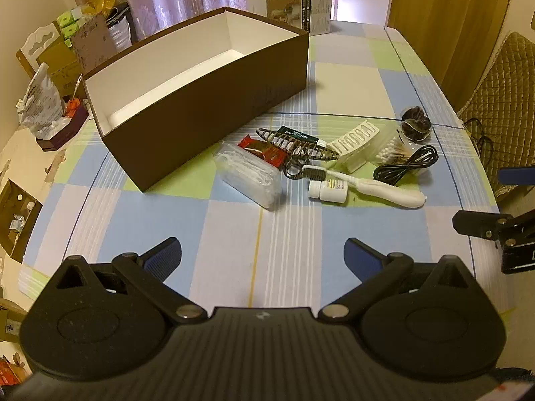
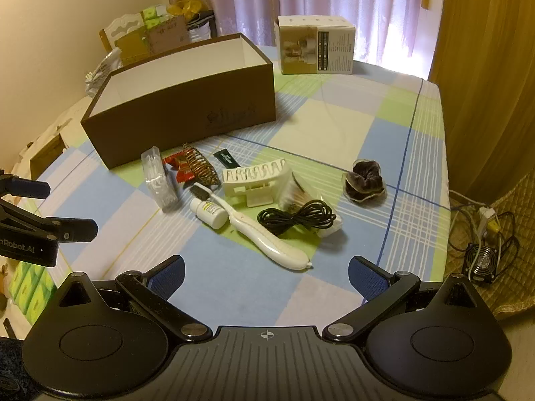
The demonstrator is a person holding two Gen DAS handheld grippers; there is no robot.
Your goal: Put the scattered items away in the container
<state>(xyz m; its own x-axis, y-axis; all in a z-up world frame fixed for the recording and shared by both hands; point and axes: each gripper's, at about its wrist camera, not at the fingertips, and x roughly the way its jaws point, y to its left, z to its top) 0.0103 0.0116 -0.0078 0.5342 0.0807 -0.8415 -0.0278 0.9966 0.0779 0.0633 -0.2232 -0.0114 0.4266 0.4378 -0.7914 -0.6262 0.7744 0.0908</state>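
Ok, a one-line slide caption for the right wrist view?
Open right gripper faces scattered toiletries beside an open brown box on a checked tablecloth.

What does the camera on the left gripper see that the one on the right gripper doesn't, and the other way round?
Only the left wrist view looks down onto the floor of the brown box, where a white insert lies, and shows the purple tray off the table's left edge.

Only the right wrist view shows the small fan and tangled cables past the table's right edge, and the printed emblem on the box's side.

Both show the white brush, black cable, small white bottle, dark scrunchie, and each other's open gripper.
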